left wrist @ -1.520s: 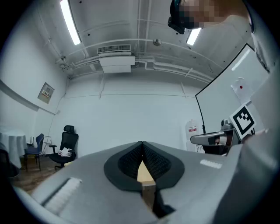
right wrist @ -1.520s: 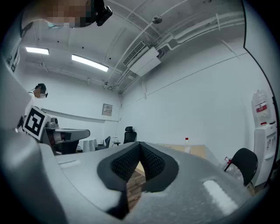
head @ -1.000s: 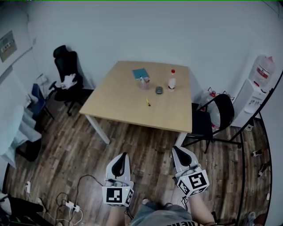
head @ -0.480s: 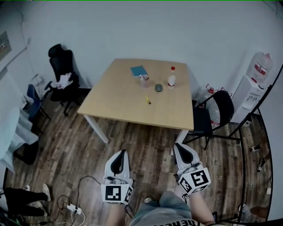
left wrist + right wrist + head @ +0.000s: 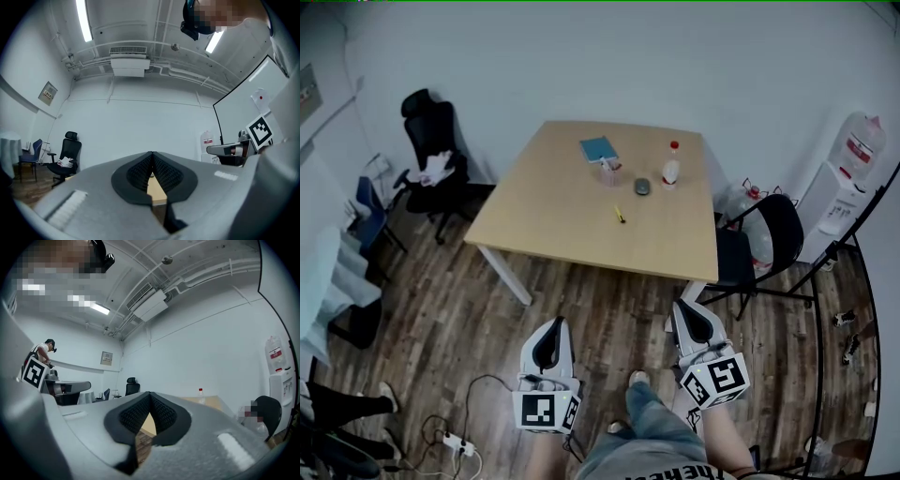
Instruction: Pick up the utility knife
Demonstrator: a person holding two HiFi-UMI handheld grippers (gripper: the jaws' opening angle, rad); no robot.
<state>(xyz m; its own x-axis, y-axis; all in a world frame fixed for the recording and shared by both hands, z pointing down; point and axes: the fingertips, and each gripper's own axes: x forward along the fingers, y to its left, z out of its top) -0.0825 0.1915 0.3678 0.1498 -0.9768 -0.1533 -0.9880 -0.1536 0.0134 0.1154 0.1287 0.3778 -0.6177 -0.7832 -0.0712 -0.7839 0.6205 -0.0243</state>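
matt pale wood table [image 5: 572, 216], darker wood-plank floor [image 5: 469, 309] (streaked grain); left gripper [image 5: 152, 154] smooth grey plastic, its pads [image 5: 138, 171] ribbed black.

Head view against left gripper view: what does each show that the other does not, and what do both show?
Only the head view: the yellow utility knife, a blue notebook and a red-capped bottle on the table top, plus the wooden floor. Only the left gripper view: the ceiling air conditioner, strip lights, and a close look at the left gripper, its pads together with nothing between them. Both: the table, the black office chair and the right gripper.
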